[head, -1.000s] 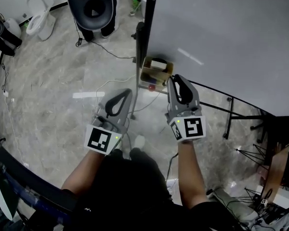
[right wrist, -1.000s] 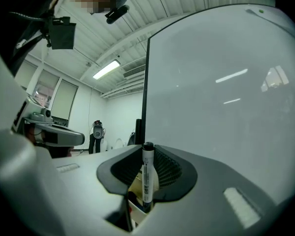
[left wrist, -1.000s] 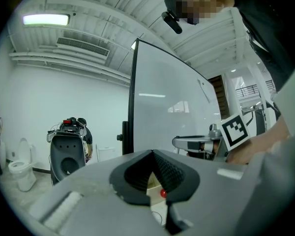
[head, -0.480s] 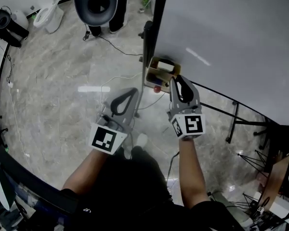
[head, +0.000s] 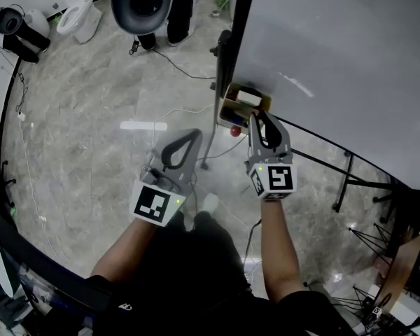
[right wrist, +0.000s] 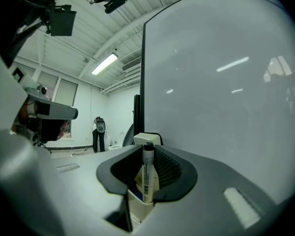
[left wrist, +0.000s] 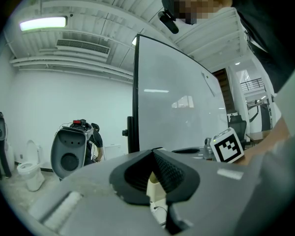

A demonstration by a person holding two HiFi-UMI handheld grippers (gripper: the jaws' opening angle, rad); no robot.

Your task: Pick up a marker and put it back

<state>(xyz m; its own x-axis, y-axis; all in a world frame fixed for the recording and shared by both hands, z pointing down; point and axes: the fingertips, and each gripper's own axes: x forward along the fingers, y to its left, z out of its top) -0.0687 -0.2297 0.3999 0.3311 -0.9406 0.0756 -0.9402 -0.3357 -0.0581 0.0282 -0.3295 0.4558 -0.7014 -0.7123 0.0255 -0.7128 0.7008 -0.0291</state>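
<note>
A white marker with a black cap stands upright between the jaws of my right gripper, which is shut on it. In the head view the right gripper reaches the near right edge of a small yellow holder box fixed at the whiteboard's lower left corner. A white eraser lies in the box, seen just behind the marker as a white eraser. My left gripper hovers lower left of the box, its tips together and holding nothing; the left gripper shows only background through its loop.
The big whiteboard on a black stand fills the upper right. A dark machine and a person's legs stand at the back. Cables run over the marble floor. A red item hangs under the box.
The head view has drifted, so the board and box sit a little further right. My right gripper has crept closer to the box with the marker. The left gripper keeps its place.
</note>
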